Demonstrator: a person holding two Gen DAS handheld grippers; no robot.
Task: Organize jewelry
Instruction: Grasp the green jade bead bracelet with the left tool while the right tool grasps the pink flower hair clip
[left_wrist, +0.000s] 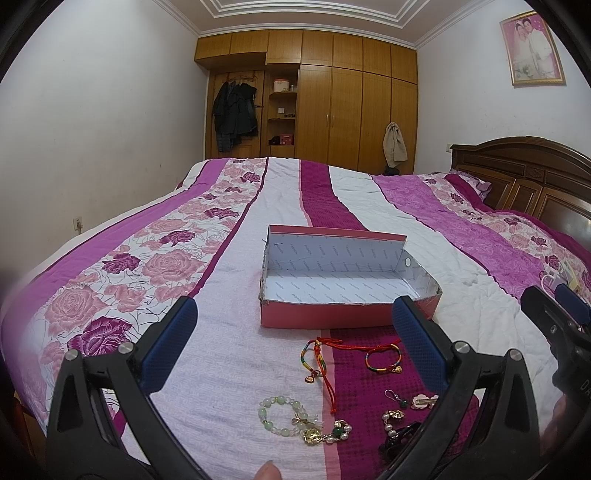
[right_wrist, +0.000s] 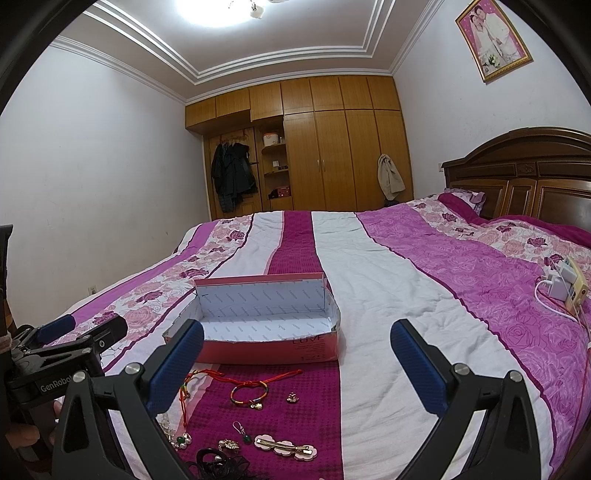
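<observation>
— Since both sets of tongs are spread wide and empty, the left gripper (left_wrist: 293, 334) and right gripper (right_wrist: 297, 354) hanging above the bedspread (left_wrist: 236, 258), what do I go for first?

— I'd start with the jade-green bead bracelet (left_wrist: 282, 415). It lies on the white stripe nearest me, just beside a gold and pearl charm piece (left_wrist: 325, 435). I judge it light but slippery; round glassy beads will roll between the pads, so I'd pinch across the strand, not on a single bead.

— And the cords?

— The red cord bracelet (left_wrist: 323, 363) and the multicoloured braided bangle (right_wrist: 249, 391) look soft and limp. I expect them to droop and drag, and the red cord's tail runs close to the bangle, so one may snag the other. I'd grip at the knot or the gold charm.

— Anything stiff?

— The hair clip (right_wrist: 286, 448) with pink flowers looks rigid; I'd take it across its narrow middle. The green drop earring (right_wrist: 242, 432) is tiny and likely to slip.

— Where does it all go?

— Into the open pink shoebox (right_wrist: 258, 349), lying empty just beyond the jewellery.
</observation>
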